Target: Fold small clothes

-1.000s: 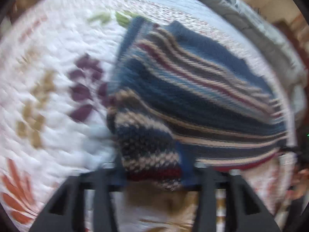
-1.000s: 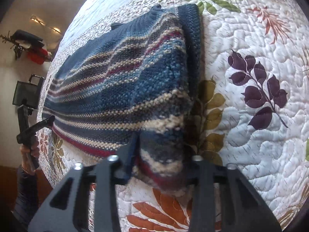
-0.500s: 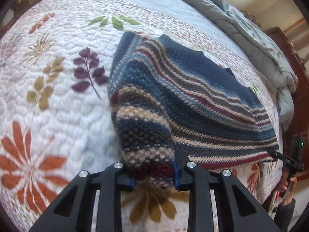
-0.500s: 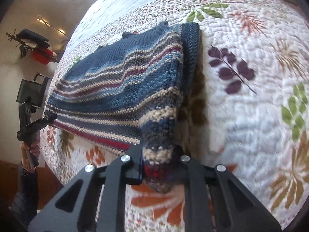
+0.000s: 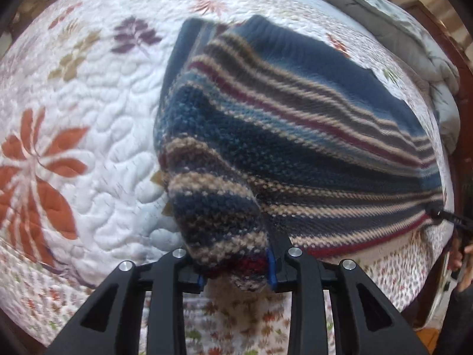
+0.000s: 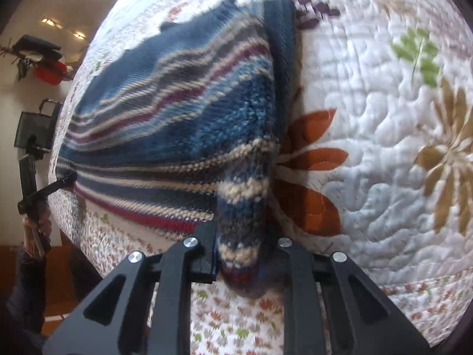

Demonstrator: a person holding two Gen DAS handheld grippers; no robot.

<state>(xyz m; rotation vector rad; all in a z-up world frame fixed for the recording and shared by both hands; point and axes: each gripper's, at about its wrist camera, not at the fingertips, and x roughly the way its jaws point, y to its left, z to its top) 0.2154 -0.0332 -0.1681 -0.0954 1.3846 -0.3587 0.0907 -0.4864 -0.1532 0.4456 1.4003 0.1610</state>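
Note:
A striped knit sweater (image 5: 295, 136) in blue, beige, grey and dark red lies spread on a quilted bed. My left gripper (image 5: 236, 272) is shut on one corner of its striped hem and holds that corner lifted. My right gripper (image 6: 245, 269) is shut on the other hem corner of the same sweater (image 6: 177, 124). The hem stretches taut between the two. The right gripper's tip shows at the far right of the left wrist view (image 5: 443, 216), and the left gripper's tip shows at the left of the right wrist view (image 6: 59, 185).
The white quilt (image 5: 97, 136) has orange, purple and green leaf prints and a small-flower border near the bed edge (image 6: 236, 325). A grey duvet (image 5: 414, 44) is bunched at the far side. A wall shelf with red and black items (image 6: 44, 62) is off the bed.
Both grippers have pulled the hem corners back toward the bed's edge, dragging the sweater across the quilt. The flowered border now shows under both grippers.

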